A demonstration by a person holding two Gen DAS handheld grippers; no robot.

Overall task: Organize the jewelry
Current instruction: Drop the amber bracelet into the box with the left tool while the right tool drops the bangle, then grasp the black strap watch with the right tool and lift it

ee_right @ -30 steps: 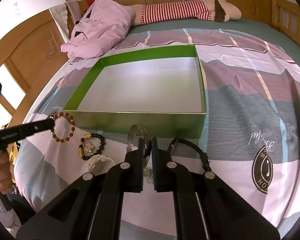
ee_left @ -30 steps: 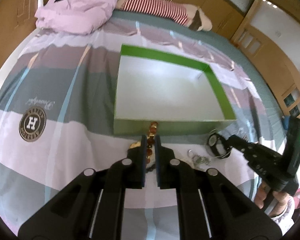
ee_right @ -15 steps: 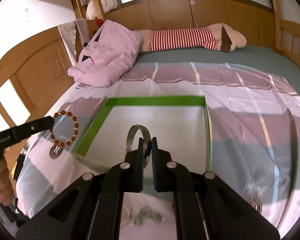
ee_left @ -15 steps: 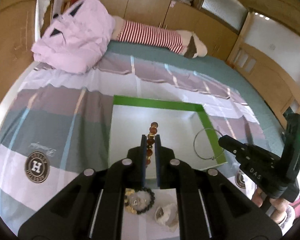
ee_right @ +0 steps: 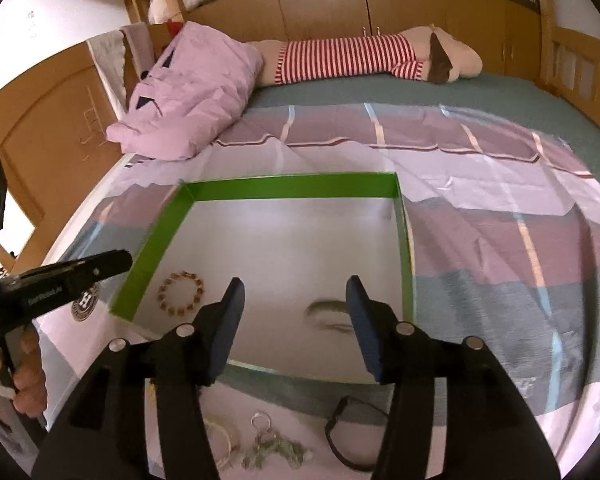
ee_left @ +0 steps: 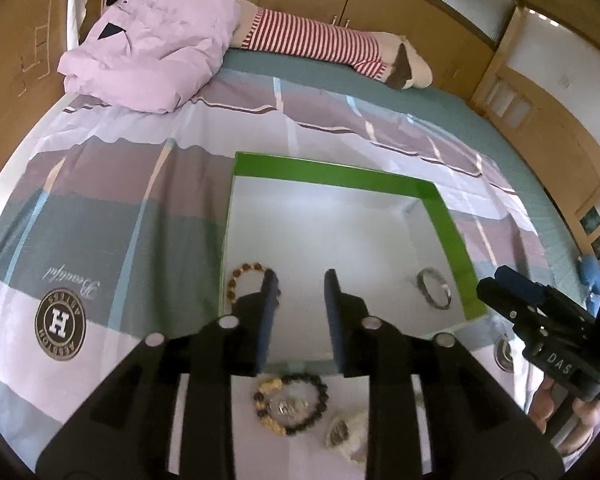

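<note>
A green-walled box (ee_left: 332,176) with a white floor lies on the bed; it also shows in the right wrist view (ee_right: 292,188). An amber bead bracelet (ee_left: 246,276) lies in its near left corner, also in the right wrist view (ee_right: 181,293). A silver bangle (ee_left: 434,288) lies in its near right part, blurred in the right wrist view (ee_right: 328,314). My left gripper (ee_left: 298,280) is open and empty above the box's near edge. My right gripper (ee_right: 294,288) is open and empty above the bangle.
On the bedspread before the box lie a black-and-gold bead bracelet (ee_left: 290,404), a pale stone piece (ee_left: 348,432), a black band (ee_right: 348,432), a key-ring cluster (ee_right: 272,448) and a watch (ee_left: 504,354). A pink quilt (ee_left: 152,36) and striped plush (ee_left: 332,46) lie at the far side.
Both grippers opened over the box. The amber bracelet dropped from the left gripper and the silver bangle from the right; both now lie on the box floor.
</note>
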